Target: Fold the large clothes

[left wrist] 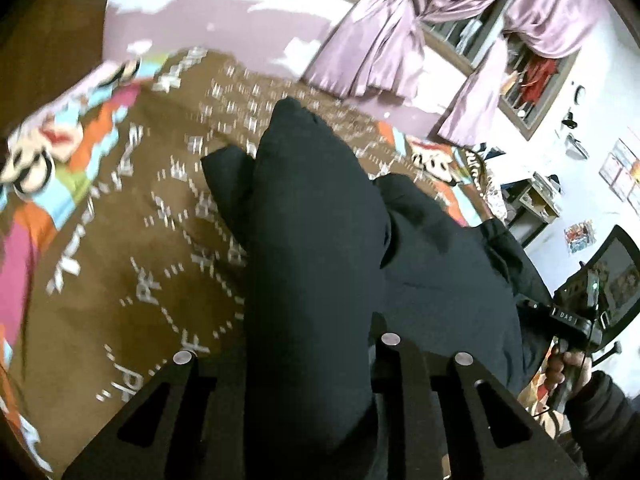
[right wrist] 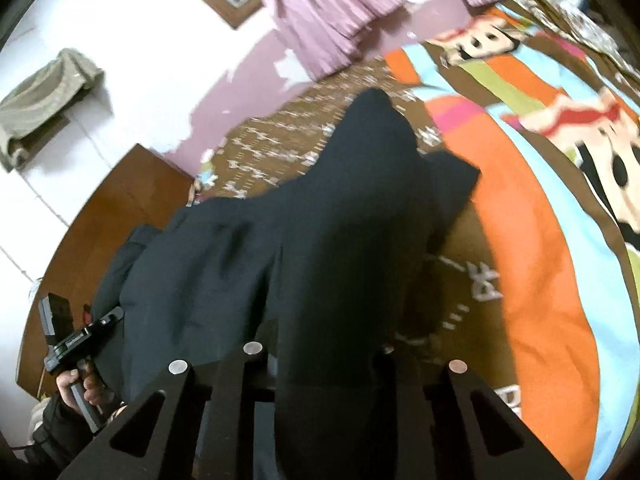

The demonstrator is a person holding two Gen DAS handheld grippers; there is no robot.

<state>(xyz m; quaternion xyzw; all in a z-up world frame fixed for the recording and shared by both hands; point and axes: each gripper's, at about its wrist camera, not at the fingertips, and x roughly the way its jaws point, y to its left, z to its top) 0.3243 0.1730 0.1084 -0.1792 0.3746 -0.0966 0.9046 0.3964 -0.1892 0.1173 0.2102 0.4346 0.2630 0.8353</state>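
Left wrist view: left gripper (left wrist: 308,360) is clamped on the black garment (left wrist: 320,220), which drapes ahead of it. Right gripper (right wrist: 320,356) pinches the same garment's other edge. Step in hand: the lift, judged from the hanging cloth. The next move calls for carrying both edges forward together. Beneath lies a cartoon-print bedspread (left wrist: 132,248); purple curtains (left wrist: 376,52) hang beyond.

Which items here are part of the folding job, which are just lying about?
In the job:
- black garment, lifted off the bed
- left tongs, shut on the garment
- right tongs, shut on the garment

Lying about:
- cartoon bedspread underneath
- purple curtains
- khaki cloth hung on the wall
- black chair
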